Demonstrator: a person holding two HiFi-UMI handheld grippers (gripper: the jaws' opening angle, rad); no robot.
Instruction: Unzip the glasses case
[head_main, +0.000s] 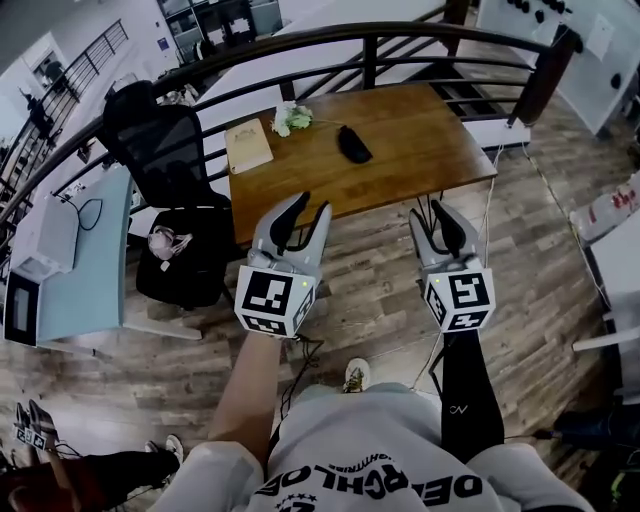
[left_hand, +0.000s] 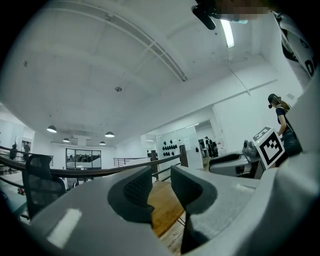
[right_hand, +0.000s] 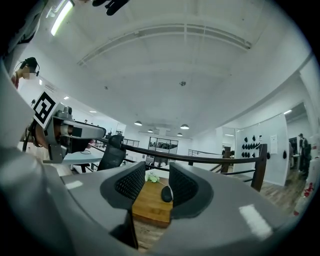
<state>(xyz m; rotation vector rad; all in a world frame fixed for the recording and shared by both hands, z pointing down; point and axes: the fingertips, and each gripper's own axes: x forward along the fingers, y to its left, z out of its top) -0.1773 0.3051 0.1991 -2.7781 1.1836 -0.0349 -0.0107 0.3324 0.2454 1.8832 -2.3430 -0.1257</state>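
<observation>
Right claw (right_hand: 156, 177) parted, empty | glasses case (right_hand: 166, 194) well ahead

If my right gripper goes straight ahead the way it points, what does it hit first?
Probably the glasses case on the table: it shows right between the right gripper's open jaws, with nothing nearer in line. Depth is unclear, so the table edge might come first.

My grey plastic left gripper (head_main: 312, 205) and right gripper (head_main: 430, 210) carry black-white marker cubes (head_main: 272, 300) and black ribbed pads (right_hand: 131, 182); my shirt (head_main: 380, 450) is white, black-lettered.
</observation>
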